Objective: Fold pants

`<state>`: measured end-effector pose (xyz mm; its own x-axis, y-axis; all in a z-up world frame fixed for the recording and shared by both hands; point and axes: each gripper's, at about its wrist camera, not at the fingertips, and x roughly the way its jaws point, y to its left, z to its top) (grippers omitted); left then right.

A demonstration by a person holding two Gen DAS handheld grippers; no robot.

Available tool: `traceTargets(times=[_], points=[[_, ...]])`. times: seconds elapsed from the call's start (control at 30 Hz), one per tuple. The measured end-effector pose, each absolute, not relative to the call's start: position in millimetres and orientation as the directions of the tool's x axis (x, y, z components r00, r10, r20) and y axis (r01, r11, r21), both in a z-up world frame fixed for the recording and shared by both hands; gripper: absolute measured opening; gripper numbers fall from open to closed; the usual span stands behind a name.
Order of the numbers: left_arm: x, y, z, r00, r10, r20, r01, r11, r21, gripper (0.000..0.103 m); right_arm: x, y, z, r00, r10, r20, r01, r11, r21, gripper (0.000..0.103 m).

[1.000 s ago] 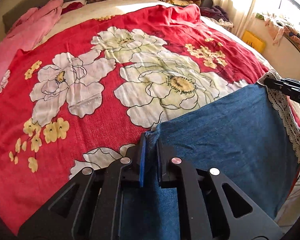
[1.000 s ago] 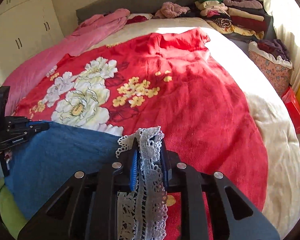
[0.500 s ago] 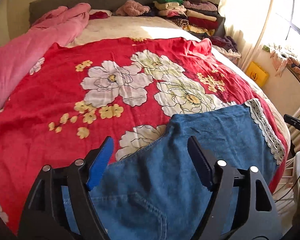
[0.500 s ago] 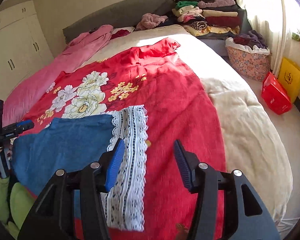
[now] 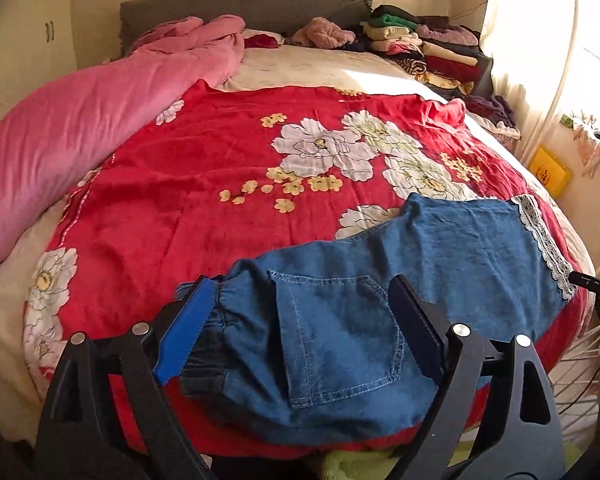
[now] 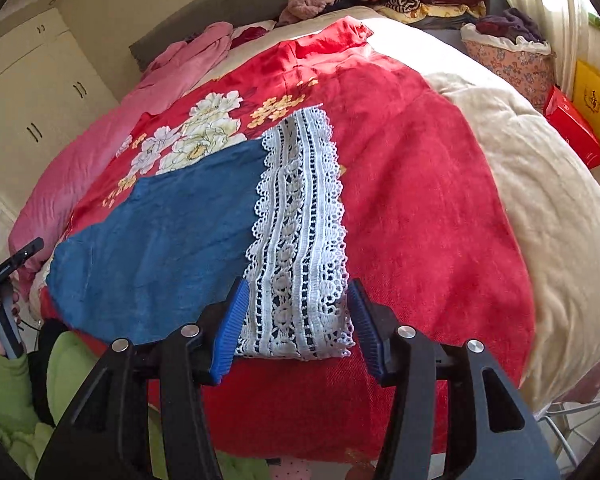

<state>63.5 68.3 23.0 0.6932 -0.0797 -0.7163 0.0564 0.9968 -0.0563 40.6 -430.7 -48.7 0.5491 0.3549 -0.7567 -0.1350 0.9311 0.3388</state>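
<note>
— Starting at the left: where do the pants (image 5: 400, 280) lie from each tool?

— They lie flat on the red floral blanket (image 5: 204, 184), along the near edge of the bed. Their long axis runs side to side, from the elastic waistband (image 5: 216, 320) on the left to the white lace hem (image 6: 300, 232) on the right.

— And the left gripper (image 5: 300, 320)?

— Its jaws are spread wide and hold nothing. The waistband and the back pocket (image 5: 340, 336) show between the fingers in that view, so the waist end is right in front of it. I cannot tell whether the tips touch the denim.

— The right gripper (image 6: 298, 320)?

— Also spread wide and empty. The near corner of the lace hem sits between its blue pads (image 6: 230, 328), again close in front. From this camera the left gripper shows at the far left edge (image 6: 8, 268), beyond the denim.

— So which one is nearer the work?

— Each is nearest its own end. Since the garment's length lies across both tools, a fold that halves it would, I judge, carry one end along that axis over the other: hem toward waistband, or the reverse. The hem end looks lighter and flatter, so the right side seems the easier mover.

— Any risk?

— The lace may slip or bunch if pinched at its scalloped edge alone.
</note>
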Motion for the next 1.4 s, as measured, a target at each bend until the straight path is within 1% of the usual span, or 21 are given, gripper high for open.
traceTargets(times=[0.2,0.23,0.27,0.3,0.33,0.43,0.47,0.6,0.7,0.77,0.8,0.87,0.9,1.03,1.07,1.1,1.13,1.2,1.3,1.33,1.4], points=[[63,57,12,0.669,-0.104,-0.736,0.083,0.994,-0.066,0.082,38,-430,-57,0.538,0.349,-0.767,-0.124,0.933,0.338,0.05],[64,50,6,0.658,-0.112,-0.745,0.1,0.993,-0.062,0.082,38,-428,-57,0.539,0.341,-0.77,-0.127,0.937,0.326,0.048],[64,46,1,0.651,-0.11,-0.751,0.11,0.993,-0.05,0.082,37,-426,-56,0.543,0.328,-0.773,-0.134,0.943,0.306,0.044],[66,40,-7,0.639,-0.096,-0.763,0.119,0.993,-0.026,0.082,35,-423,-56,0.54,0.328,-0.775,-0.154,0.944,0.292,0.029],[70,36,-15,0.624,-0.076,-0.778,0.123,0.992,0.003,0.082,34,-419,-55,0.538,0.329,-0.776,-0.17,0.944,0.282,0.023],[81,38,-39,0.572,0.023,-0.82,0.09,0.992,0.091,0.082,29,-412,-52,0.539,0.301,-0.786,-0.206,0.953,0.224,0.019],[81,43,-45,0.562,0.029,-0.826,0.085,0.992,0.092,0.082,27,-413,-52,0.539,0.293,-0.79,-0.205,0.955,0.214,0.019],[82,63,-58,0.537,-0.043,-0.843,0.076,0.997,-0.003,0.082,24,-422,-62,0.534,0.266,-0.803,-0.178,0.963,0.201,0.02],[81,66,-54,0.54,-0.06,-0.84,0.075,0.997,-0.023,0.082,26,-417,-67,0.531,0.244,-0.812,-0.166,0.969,0.183,0.022],[78,65,-52,0.544,-0.064,-0.837,0.078,0.997,-0.025,0.082,27,-419,-61,0.526,0.249,-0.813,-0.169,0.968,0.188,0.026],[75,65,-48,0.552,-0.072,-0.831,0.077,0.996,-0.035,0.082,28,-421,-56,0.532,0.239,-0.812,-0.165,0.97,0.178,0.032],[70,65,-41,0.565,-0.093,-0.82,0.072,0.995,-0.064,0.082,25,-426,-45,0.56,0.209,-0.802,-0.156,0.977,0.145,0.037],[66,66,-36,0.572,-0.105,-0.813,0.068,0.994,-0.08,0.082,23,-428,-37,0.578,0.205,-0.79,-0.156,0.978,0.139,0.044],[54,63,-14,0.61,-0.119,-0.783,0.068,0.993,-0.098,0.083,17,-429,-15,0.645,0.183,-0.742,-0.155,0.982,0.108,0.048],[52,62,-9,0.62,-0.115,-0.776,0.072,0.993,-0.09,0.084,15,-428,-10,0.66,0.186,-0.728,-0.16,0.982,0.105,0.048],[49,59,-2,0.636,-0.108,-0.764,0.074,0.994,-0.079,0.085,13,-424,-5,0.674,0.199,-0.712,-0.174,0.979,0.109,0.051],[47,56,3,0.647,-0.107,-0.755,0.078,0.994,-0.074,0.087,13,-421,-1,0.68,0.212,-0.702,-0.187,0.976,0.113,0.057],[45,51,11,0.66,-0.117,-0.742,0.09,0.993,-0.077,0.09,13,-413,6,0.69,0.225,-0.688,-0.207,0.972,0.11,0.062],[46,42,19,0.67,-0.135,-0.73,0.107,0.991,-0.086,0.091,15,-397,16,0.702,0.258,-0.664,-0.252,0.962,0.107,0.064],[46,39,21,0.674,-0.141,-0.725,0.114,0.99,-0.086,0.093,16,-392,18,0.705,0.267,-0.657,-0.264,0.959,0.106,0.069],[47,32,25,0.675,-0.142,-0.724,0.127,0.989,-0.076,0.093,18,-381,23,0.709,0.286,-0.645,-0.288,0.952,0.105,0.074]])
